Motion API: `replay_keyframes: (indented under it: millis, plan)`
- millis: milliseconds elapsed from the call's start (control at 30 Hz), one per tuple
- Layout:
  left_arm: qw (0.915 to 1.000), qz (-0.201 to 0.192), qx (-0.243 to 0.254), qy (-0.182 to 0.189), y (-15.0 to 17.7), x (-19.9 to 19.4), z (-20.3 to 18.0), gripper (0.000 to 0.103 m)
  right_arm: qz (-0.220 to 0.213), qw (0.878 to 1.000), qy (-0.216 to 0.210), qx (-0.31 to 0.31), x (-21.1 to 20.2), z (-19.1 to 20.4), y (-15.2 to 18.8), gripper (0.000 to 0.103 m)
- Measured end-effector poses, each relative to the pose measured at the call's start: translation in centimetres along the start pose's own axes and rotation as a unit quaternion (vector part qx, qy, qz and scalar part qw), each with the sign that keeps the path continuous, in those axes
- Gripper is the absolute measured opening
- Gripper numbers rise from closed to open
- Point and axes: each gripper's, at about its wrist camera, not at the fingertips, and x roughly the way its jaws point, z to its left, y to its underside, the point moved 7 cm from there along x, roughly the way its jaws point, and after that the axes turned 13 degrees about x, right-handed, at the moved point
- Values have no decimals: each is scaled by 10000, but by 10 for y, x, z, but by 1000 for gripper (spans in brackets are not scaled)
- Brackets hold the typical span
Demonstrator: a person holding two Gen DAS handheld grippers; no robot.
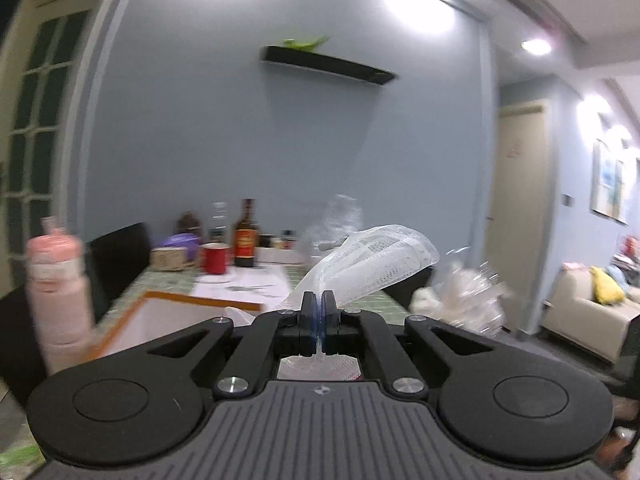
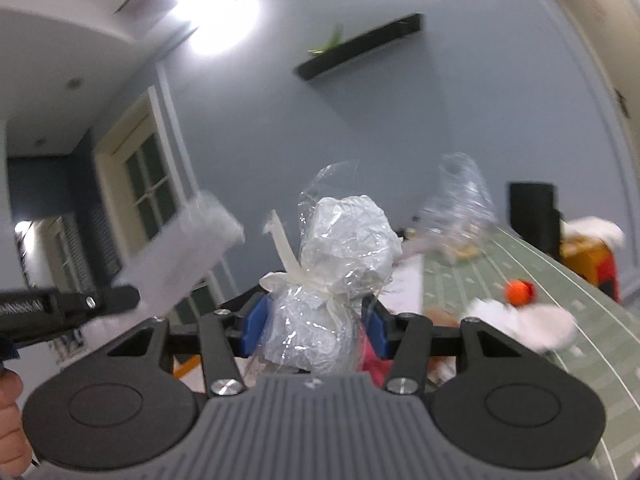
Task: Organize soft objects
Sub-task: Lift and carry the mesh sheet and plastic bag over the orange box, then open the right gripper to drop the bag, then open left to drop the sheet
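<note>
Two soft things are in my grip and off the table (image 1: 168, 280), so by my reckoning I am midway: both picked up, neither set down where it belongs.

My left gripper (image 1: 319, 312) is pinched fully shut on a strip of white mesh netting (image 1: 372, 264), which fans up and to the right from the pads. My right gripper (image 2: 316, 324) is clamped partway closed around a clear plastic bag of crumpled white stuffing (image 2: 340, 264), tied at the waist with a pale strip, its blue pads (image 2: 254, 322) pressing the lower lobe.

More remains: crinkled clear plastic (image 1: 476, 300) to the right in the left view, and a white lump (image 2: 528, 324) on the green cloth in the right view, possibly another soft item, though blur hides its make.

Only the left view shows the orange-edged white box (image 1: 176, 320) below me, likely the destination, plus the bottles and the red mug (image 1: 216, 258). Only the right view shows my left gripper from the side and the orange ball (image 2: 518, 291).
</note>
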Motion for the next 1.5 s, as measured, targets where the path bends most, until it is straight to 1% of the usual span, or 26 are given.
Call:
replay_keyframes:
  millis: [67, 133, 167, 267, 400, 467, 633, 767, 833, 900, 1067, 1200, 1267, 1333, 1367, 1400, 1433, 1467, 1500]
  plan:
    - [9996, 29, -131, -237, 3, 3, 23, 3, 172, 9995, -135, -213, 17, 18, 0, 52]
    - [9975, 102, -336, -607, 11, 10, 49, 3, 409, 9979, -295, -405, 36, 36, 1, 52]
    - [9966, 140, -402, -705, 15, 14, 58, 3, 504, 9970, -351, -464, 45, 42, 1, 52]
    - [9941, 321, -616, -830, 29, 29, 85, 3, 800, 9935, -468, -665, 74, 64, 5, 52]
    - [9912, 633, -856, -787, 50, 52, 111, 3, 1328, 9859, -584, -829, 112, 87, 20, 52]
    - [9895, 717, -970, -799, 60, 51, 122, 3, 1503, 9829, -579, -891, 133, 93, 28, 52]
    - [9872, 1000, -974, -772, 75, 60, 136, 3, 2043, 9737, -607, -803, 174, 103, 55, 52]
    - [9849, 1191, -945, -831, 84, 62, 145, 3, 2408, 9677, -478, -581, 207, 102, 73, 52]
    - [9837, 1300, -962, -784, 87, 65, 148, 3, 2520, 9656, -335, -543, 218, 99, 82, 52]
    - [9827, 1382, -981, -754, 91, 68, 150, 3, 2631, 9632, -280, -476, 229, 98, 91, 52]
    - [9818, 1443, -930, -812, 96, 70, 151, 3, 2788, 9600, -85, -259, 252, 89, 103, 52]
    - [9812, 1493, -905, -823, 98, 72, 148, 3, 3021, 9530, 72, 219, 278, 78, 108, 52]
    - [9810, 1509, -866, -853, 97, 75, 148, 3, 3056, 9513, 157, 369, 287, 74, 110, 52]
    - [9811, 1523, -812, -877, 97, 75, 148, 3, 3063, 9510, 193, 368, 295, 71, 113, 56]
    - [9810, 1531, -796, -888, 97, 74, 148, 3, 3075, 9508, 166, 351, 296, 71, 115, 65]
    - [9808, 1542, -781, -903, 96, 75, 148, 3, 3104, 9499, 98, 345, 295, 70, 116, 83]
    - [9807, 1550, -761, -919, 96, 75, 147, 3, 3077, 9507, 33, 390, 293, 70, 115, 88]
    - [9806, 1556, -743, -937, 94, 76, 145, 3, 2972, 9535, -43, 495, 287, 68, 111, 91]
    - [9807, 1547, -716, -953, 93, 77, 145, 3, 2879, 9558, -118, 590, 281, 67, 106, 91]
